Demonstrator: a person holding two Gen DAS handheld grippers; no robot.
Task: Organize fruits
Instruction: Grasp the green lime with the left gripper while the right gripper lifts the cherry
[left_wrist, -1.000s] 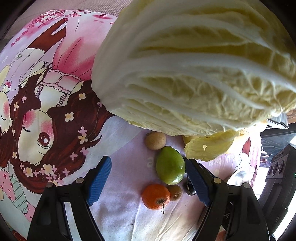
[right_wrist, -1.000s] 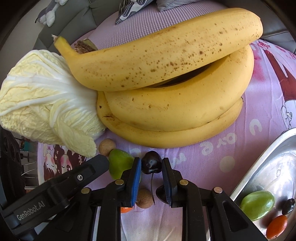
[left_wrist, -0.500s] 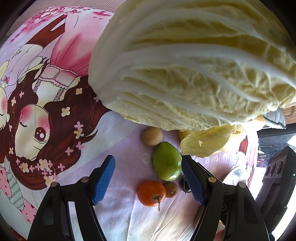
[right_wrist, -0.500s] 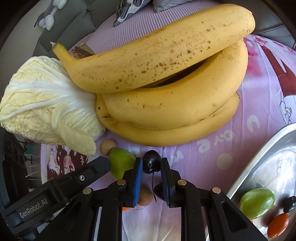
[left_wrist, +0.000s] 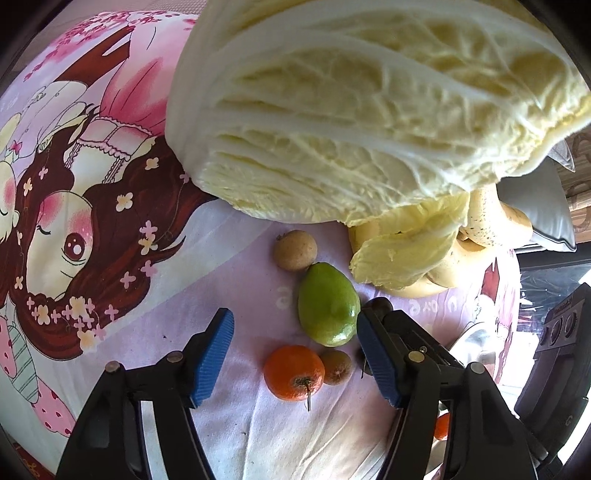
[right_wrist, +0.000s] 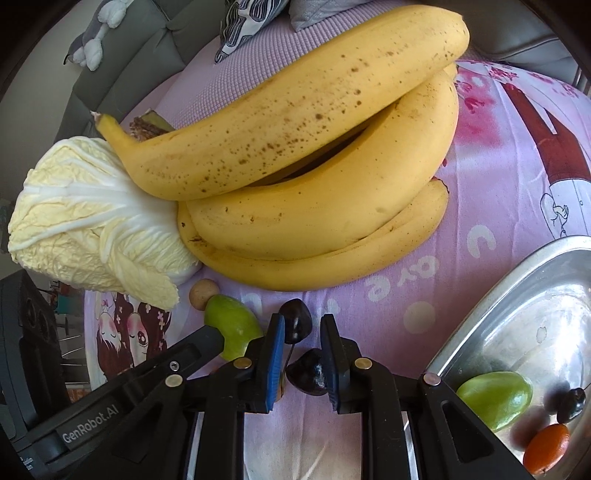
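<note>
In the left wrist view my left gripper (left_wrist: 295, 334) is open over the printed pink sheet. Between its pads lie a green fruit (left_wrist: 328, 303), an orange (left_wrist: 293, 372), a small brown fruit (left_wrist: 336, 366) and, farther off, a round brown fruit (left_wrist: 295, 250). In the right wrist view my right gripper (right_wrist: 302, 332) has its jaws a little apart around two dark cherries: one (right_wrist: 295, 321) at the fingertips, another (right_wrist: 307, 373) deeper between the pads. I cannot tell whether the pads press them. A metal tray (right_wrist: 517, 295) at right holds a green fruit (right_wrist: 496, 398), a cherry (right_wrist: 571, 400) and an orange fruit (right_wrist: 546, 447).
A napa cabbage (left_wrist: 369, 110) fills the top of the left wrist view and lies left in the right wrist view (right_wrist: 92, 221). A bunch of bananas (right_wrist: 314, 166) lies just beyond the cherries. Grey sofa cushions (right_wrist: 122, 62) stand behind. The left gripper's arm (right_wrist: 110, 398) crosses the lower left.
My right gripper's jaws have spread a little, and a second cherry now shows between the pads. My left gripper has edged forward toward the green fruit and stays open.
</note>
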